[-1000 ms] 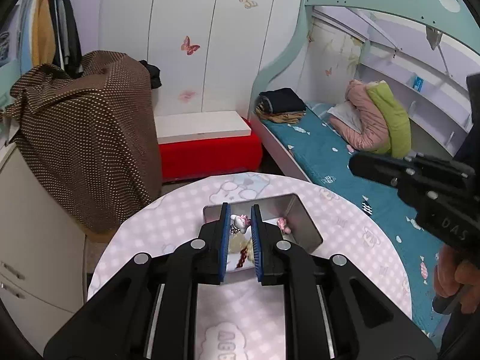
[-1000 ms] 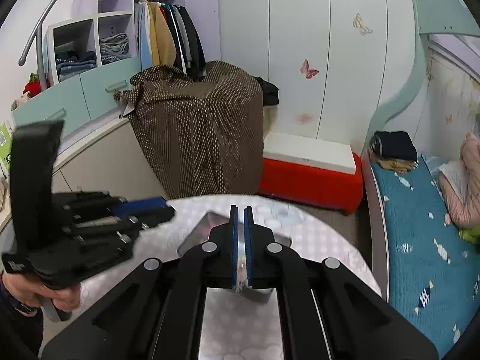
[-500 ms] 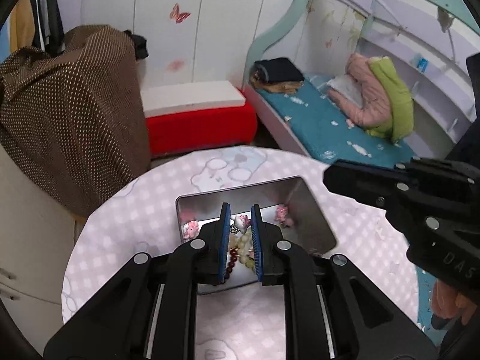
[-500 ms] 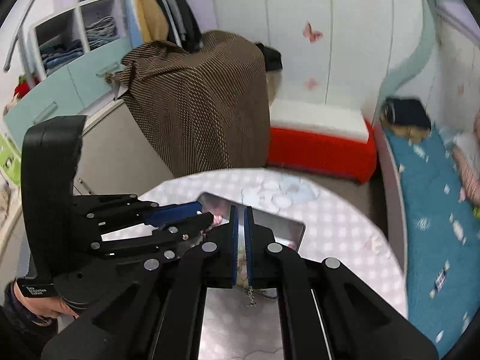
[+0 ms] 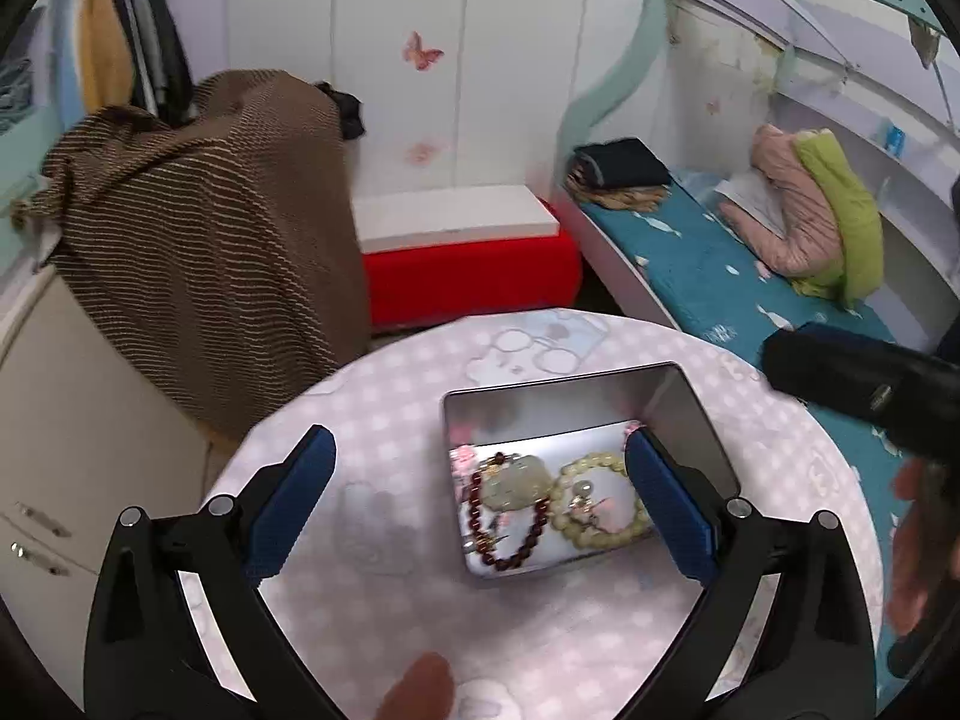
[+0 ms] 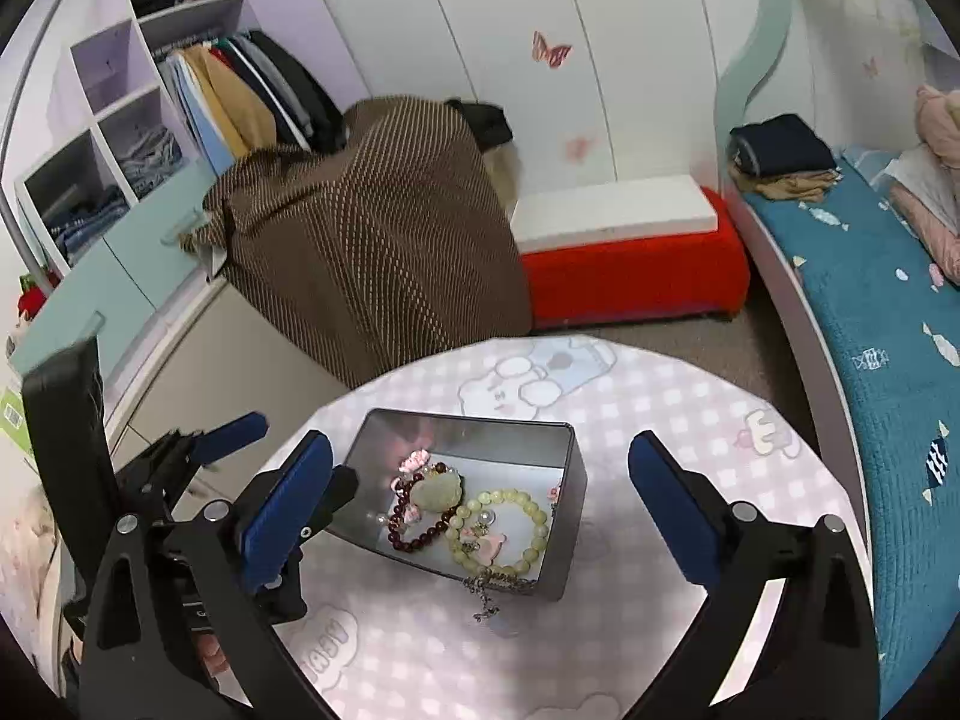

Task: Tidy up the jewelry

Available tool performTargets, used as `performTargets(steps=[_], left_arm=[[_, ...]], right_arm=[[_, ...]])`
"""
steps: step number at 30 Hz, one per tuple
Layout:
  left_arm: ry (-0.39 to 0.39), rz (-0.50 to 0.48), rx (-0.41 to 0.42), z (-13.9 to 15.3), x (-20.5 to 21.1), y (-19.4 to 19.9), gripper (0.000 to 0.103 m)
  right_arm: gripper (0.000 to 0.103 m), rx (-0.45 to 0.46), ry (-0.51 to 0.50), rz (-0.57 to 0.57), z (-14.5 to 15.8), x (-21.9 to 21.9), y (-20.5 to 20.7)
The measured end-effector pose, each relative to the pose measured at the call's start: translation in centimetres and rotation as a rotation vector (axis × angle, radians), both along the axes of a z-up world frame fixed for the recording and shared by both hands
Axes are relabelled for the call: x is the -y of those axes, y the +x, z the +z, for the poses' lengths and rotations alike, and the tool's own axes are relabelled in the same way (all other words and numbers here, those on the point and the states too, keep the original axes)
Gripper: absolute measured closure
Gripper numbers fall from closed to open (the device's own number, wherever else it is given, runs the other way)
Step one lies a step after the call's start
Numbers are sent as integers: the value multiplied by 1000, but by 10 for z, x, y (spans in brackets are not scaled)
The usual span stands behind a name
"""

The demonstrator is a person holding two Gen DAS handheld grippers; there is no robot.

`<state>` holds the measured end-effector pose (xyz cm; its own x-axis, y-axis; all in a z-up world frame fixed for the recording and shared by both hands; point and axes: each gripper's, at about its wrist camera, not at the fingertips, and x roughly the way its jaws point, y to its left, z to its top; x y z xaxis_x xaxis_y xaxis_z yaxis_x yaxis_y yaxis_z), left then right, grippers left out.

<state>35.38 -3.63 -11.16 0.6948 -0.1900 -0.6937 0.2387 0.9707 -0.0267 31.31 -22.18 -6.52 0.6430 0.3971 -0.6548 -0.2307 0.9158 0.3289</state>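
Observation:
An open metal tin (image 6: 468, 425) stands on the round table. In it lie a dark red bead bracelet (image 6: 414, 534), a pale jade pendant (image 6: 441, 489) and a pale yellow bead bracelet (image 6: 510, 531). A thin silver chain (image 6: 492, 591) hangs over the tin's near rim onto the cloth. My right gripper (image 6: 480, 444) hovers just short of the tin, its jaws opening wide and holding nothing. My left gripper (image 5: 477, 441) is over the tin (image 5: 576, 383) too, jaws opening, with the red bracelet (image 5: 510, 552) and the yellow bracelet (image 5: 600, 501) lying loose below it.
The table wears a pink checked cloth (image 6: 660, 420). Behind it stand a brown cloth-covered cabinet (image 6: 372, 228), a red bench with a white top (image 6: 630, 264) and a bed (image 6: 870, 300). A person's hand (image 5: 912, 540) holds the right gripper at the table's right edge.
Both grippers went from shut to wide open and sank closer to the tin. The pendant and bracelets from the left and the chain from the right now lie released.

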Motion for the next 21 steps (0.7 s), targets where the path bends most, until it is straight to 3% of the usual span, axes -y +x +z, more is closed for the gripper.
performTargets(steps=[13, 21], left_arm=[[-3, 153, 182, 52, -38, -108, 6], [-34, 182, 275, 80, -47, -185, 5]], right_arm=[[8, 204, -92, -120, 43, -8, -87], [8, 287, -168, -142, 52, -26, -153]])
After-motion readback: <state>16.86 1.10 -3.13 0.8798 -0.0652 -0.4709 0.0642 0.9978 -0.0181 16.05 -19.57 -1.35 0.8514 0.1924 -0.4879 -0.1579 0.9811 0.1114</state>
